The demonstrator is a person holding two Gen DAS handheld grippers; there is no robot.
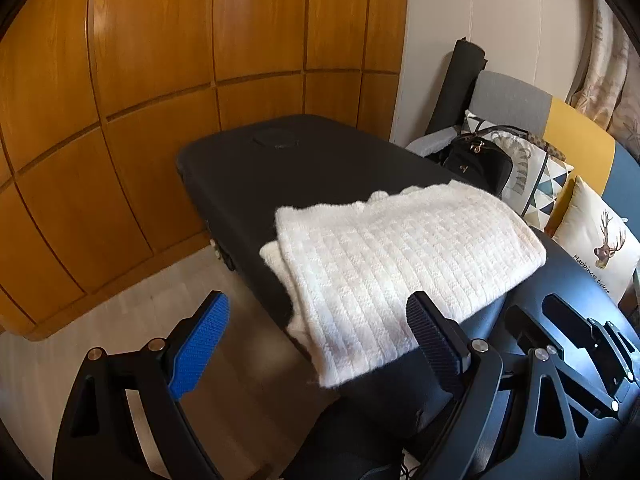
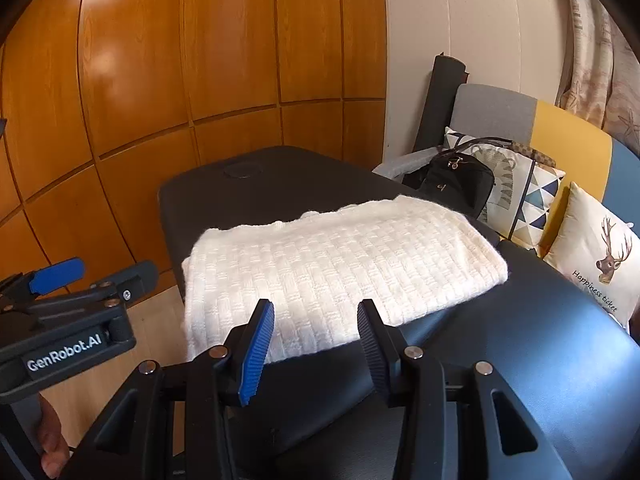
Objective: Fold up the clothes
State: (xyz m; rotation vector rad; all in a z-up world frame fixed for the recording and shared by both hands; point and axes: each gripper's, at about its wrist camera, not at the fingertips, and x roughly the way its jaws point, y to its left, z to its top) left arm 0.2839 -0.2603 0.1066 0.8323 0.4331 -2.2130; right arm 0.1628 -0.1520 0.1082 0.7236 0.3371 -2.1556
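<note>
Black table (image 2: 208,200), folded sweater (image 2: 340,256) beyond empty right claw (image 2: 316,344)

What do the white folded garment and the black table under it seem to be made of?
White garment: looks like chunky knitted yarn, perhaps wool or acrylic; a woven-looking basket pattern and fuzzy edges show.
Black table: seemingly padded vinyl or faux leather; smooth, with a soft sheen and rounded edges.
</note>
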